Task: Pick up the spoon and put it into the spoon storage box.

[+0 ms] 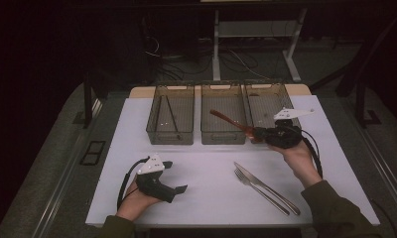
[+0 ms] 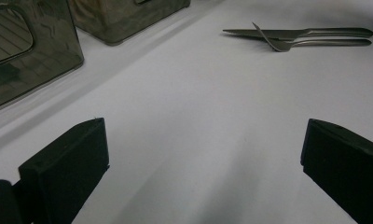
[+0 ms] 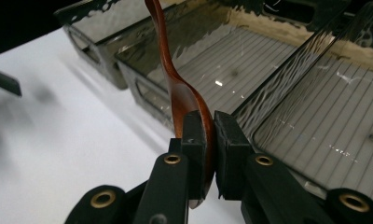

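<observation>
Spoon (image 3: 182, 100), wooden and reddish brown, sits clamped by its bowl between the jaws of the right gripper (image 3: 210, 140), its handle running up and away from the pads over the bins beyond. In the high view the right gripper (image 1: 262, 133) is raised above the white table (image 1: 206, 168) just in front of the three bins, with the spoon (image 1: 231, 121) slanting out to its left over the middle bin (image 1: 222, 136); the right bin (image 1: 266, 94) lies directly behind the gripper and the left bin (image 1: 170, 136) stands well off to its left. Nearer the person than this gripper, a fork (image 1: 258, 187) and a knife (image 1: 271, 187) lie side by side on the table, touching or nearly so. The left gripper (image 1: 174, 176) rests low near the table's front edge, jaws spread wide with nothing between them; in its own view the bare table lies between the pads (image 2: 68, 163), the fork (image 2: 287, 44) and knife (image 2: 278, 32) lie ahead to its right, and a bin (image 2: 35, 60) stands ahead to its left.
</observation>
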